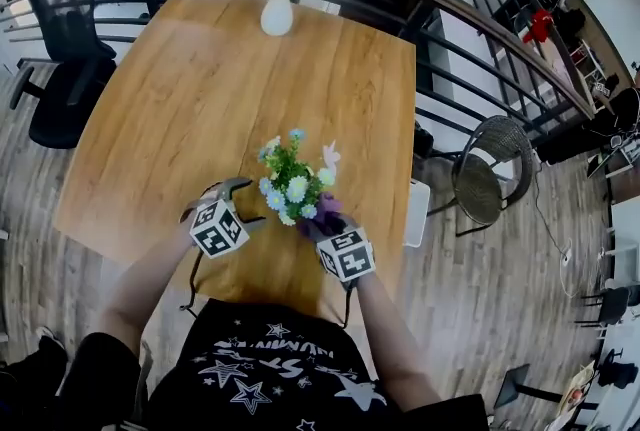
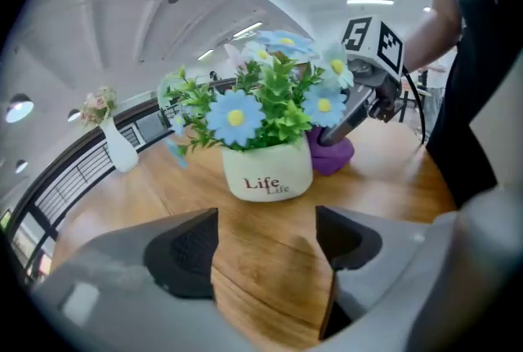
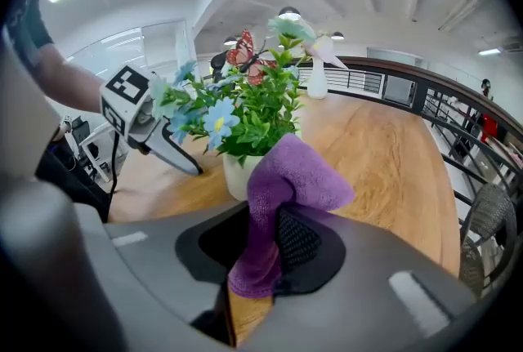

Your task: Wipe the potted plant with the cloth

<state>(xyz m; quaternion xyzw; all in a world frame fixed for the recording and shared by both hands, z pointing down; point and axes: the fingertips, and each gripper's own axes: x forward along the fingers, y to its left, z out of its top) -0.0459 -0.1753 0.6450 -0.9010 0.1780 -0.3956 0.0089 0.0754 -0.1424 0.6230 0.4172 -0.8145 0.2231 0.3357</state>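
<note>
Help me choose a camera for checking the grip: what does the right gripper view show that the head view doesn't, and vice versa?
Only the right gripper view: the right tongs with jaws closed on the purple cloth. Only the head view: that gripper's marker cube and the right forearm. Both: the potted plant, white vase, wooden table and left tongs.

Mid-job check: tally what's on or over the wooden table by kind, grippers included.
potted plant: 1
white vase: 1
purple cloth: 1
grippers: 2 (left gripper open and empty, right gripper shut on the purple cloth)
Total: 5
</note>
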